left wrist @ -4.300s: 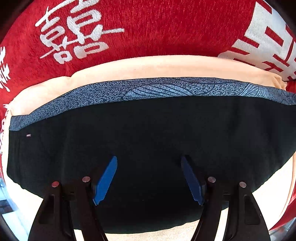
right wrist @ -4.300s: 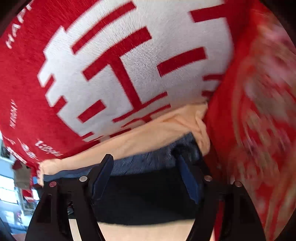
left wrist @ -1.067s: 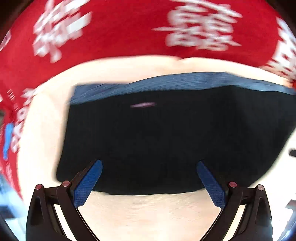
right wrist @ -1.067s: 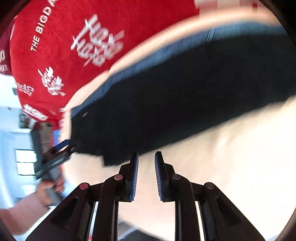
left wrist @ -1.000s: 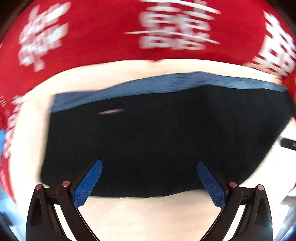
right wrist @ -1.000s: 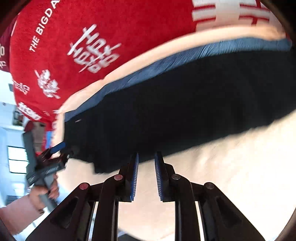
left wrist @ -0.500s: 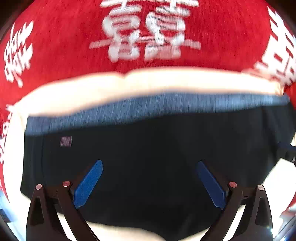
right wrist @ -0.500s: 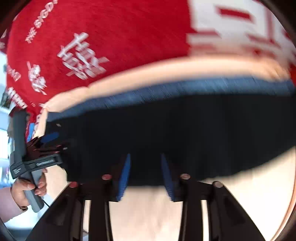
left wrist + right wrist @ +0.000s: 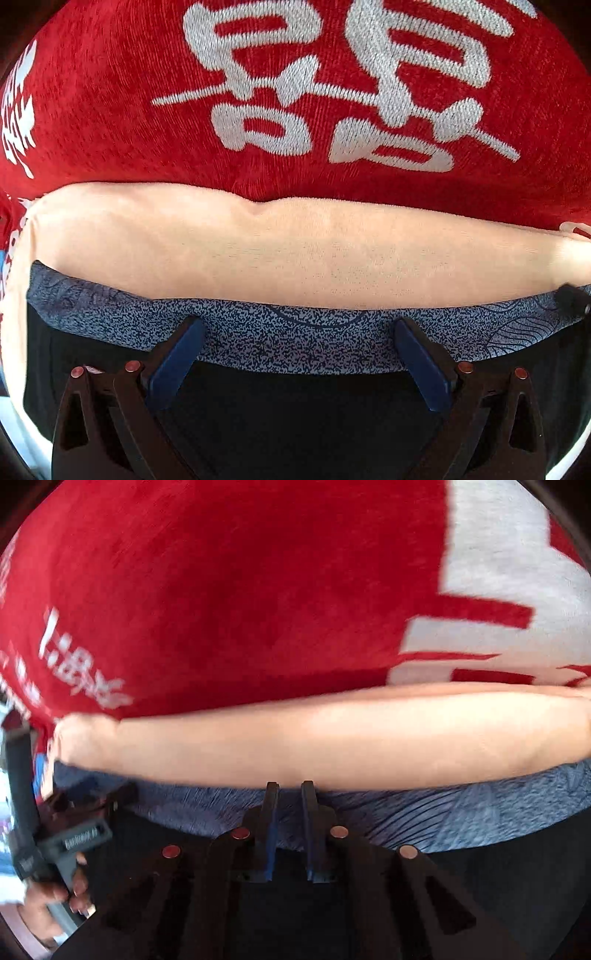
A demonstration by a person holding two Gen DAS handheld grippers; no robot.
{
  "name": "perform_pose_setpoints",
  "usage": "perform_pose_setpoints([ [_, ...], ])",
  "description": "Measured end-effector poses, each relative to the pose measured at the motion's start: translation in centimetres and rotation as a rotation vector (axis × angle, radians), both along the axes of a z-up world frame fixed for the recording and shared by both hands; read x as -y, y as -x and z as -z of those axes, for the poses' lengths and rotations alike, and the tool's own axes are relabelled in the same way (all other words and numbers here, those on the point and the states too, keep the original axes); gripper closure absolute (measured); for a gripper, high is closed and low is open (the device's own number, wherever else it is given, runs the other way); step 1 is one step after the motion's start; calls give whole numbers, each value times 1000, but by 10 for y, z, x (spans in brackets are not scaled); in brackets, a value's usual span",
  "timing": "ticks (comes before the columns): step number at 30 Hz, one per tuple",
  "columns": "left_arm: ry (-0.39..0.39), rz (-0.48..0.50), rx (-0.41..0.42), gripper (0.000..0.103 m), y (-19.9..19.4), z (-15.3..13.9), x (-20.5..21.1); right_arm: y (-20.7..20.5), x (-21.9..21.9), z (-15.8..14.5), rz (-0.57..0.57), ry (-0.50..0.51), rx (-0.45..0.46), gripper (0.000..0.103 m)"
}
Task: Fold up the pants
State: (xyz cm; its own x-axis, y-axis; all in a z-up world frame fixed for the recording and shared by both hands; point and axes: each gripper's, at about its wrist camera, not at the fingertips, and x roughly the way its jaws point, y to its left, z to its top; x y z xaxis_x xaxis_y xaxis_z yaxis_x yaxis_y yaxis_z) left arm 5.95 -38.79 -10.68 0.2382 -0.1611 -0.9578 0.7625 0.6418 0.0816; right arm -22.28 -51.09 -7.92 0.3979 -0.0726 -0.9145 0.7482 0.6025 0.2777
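A: Two layers under the work: red blanket (image 9: 110, 122) with white characters, then a peach cloth (image 9: 295, 254) over it. Pants (image 9: 295, 413) lie on the peach cloth, near its front edge.

B: Lie of them?

A: Long axis side to side across both views. The blue-grey speckled waistband (image 9: 295, 339) runs along the far edge, toward the blanket; black fabric on the near side. Cannot tell which way the legs point, their ends are out of view.

B: Progress?

A: Judged partway. The garment reads as a compact dark block, so probably at least one fold is in, though the layers cannot be counted. Left to do, by my guess: one or more folds across the long axis, then squaring up.

B: Grippers?

A: Left gripper (image 9: 299, 332) hangs over the waistband, jaws wide apart, nothing between them. Right gripper (image 9: 289, 794) is also at the waistband, jaws nearly together and closing; whether the band's edge is pinched, too blurred to say. In the right view the left gripper sits toward the band's left end, a hand (image 9: 55, 897) around its handle.
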Motion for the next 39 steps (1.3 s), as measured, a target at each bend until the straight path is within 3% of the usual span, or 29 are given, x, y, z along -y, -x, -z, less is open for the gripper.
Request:
perform_pose_setpoints([
  [2, -12, 22, 6, 0, 4, -8, 1, 12, 0, -14, 48, 3, 11, 78],
  [4, -5, 76, 16, 0, 17, -22, 4, 32, -7, -29, 69, -7, 55, 75],
  [11, 37, 190, -47, 0, 80, -57, 15, 139, -35, -53, 205, -58, 73, 74],
  [14, 34, 226, -89, 0, 118, -51, 20, 197, -34, -54, 346, -75, 57, 74],
  [18, 4, 274, -89, 0, 168, -33, 31, 236, -28, -47, 532, -59, 20, 74],
  [21, -52, 273, -76, 0, 172, -7, 32, 278, -10, -42, 676, -72, 44, 71],
  [23, -36, 245, -82, 0, 170, -4, 32, 297, 1, -38, 741, -67, 66, 70],
  [28, -49, 246, -50, 0, 172, -7, 30, 323, 27, -33, 782, -58, 117, 72],
  [29, -56, 254, -33, 0, 175, -8, 32, 319, 27, -34, 774, -58, 120, 95],
  [30, -61, 258, -25, 0, 178, -11, 34, 318, 30, -38, 761, -43, 134, 97],
  [34, -67, 255, -15, 0, 186, -13, 41, 310, 33, -39, 711, -6, 65, 94],
  [35, -67, 252, -15, 0, 188, -14, 41, 313, 33, -37, 733, -17, 62, 85],
  [37, -71, 252, -16, 0, 188, -13, 43, 319, 30, -41, 760, -13, 72, 73],
  [39, -72, 251, -16, 0, 192, -17, 42, 323, 24, -40, 756, -67, 145, 72],
])
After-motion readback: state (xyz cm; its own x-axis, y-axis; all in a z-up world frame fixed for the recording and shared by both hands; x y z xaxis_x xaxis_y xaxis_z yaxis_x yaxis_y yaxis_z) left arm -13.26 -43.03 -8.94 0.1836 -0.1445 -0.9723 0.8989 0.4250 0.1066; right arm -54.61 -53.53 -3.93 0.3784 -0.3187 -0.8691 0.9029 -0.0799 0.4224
